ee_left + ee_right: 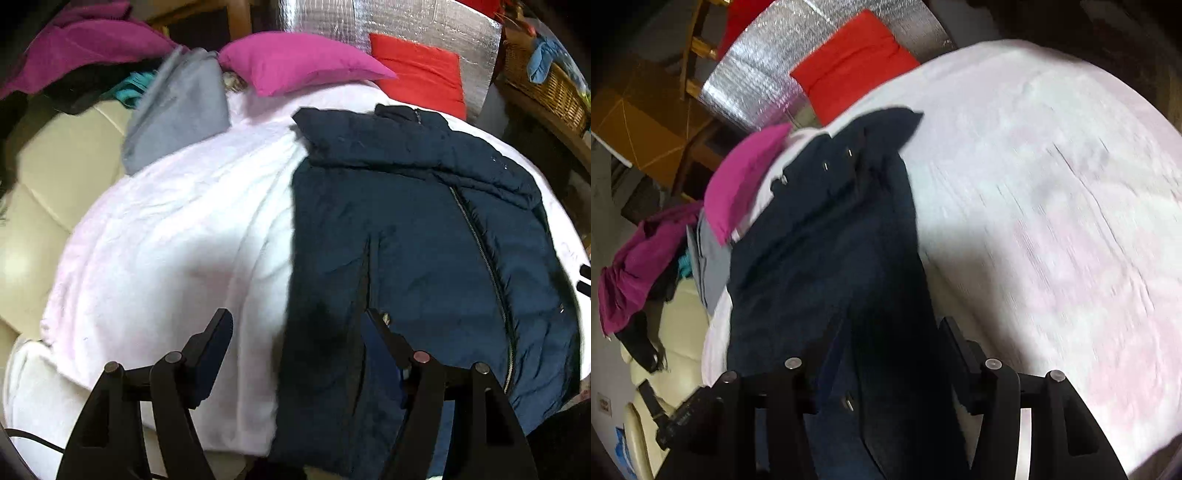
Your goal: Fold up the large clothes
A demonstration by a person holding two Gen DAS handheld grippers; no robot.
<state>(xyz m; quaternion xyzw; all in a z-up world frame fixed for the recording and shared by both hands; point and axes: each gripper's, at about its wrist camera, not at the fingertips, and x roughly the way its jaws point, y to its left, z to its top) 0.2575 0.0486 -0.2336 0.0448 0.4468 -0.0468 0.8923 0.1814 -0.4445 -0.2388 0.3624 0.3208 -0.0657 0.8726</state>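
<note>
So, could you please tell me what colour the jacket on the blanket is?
Dark navy blue. The jacket shows best in the left wrist view.

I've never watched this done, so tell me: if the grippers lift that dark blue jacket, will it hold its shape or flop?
The navy jacket would probably flop and drape: it already lies creased and folded on the pale blanket. It looks padded, so likely bulky yet fairly light. Its smooth fabric might slip from a shallow pinch.

The navy jacket (424, 229) on the pale blanket (166, 240) is viewed closely from both wrists, looking down and forward
</note>
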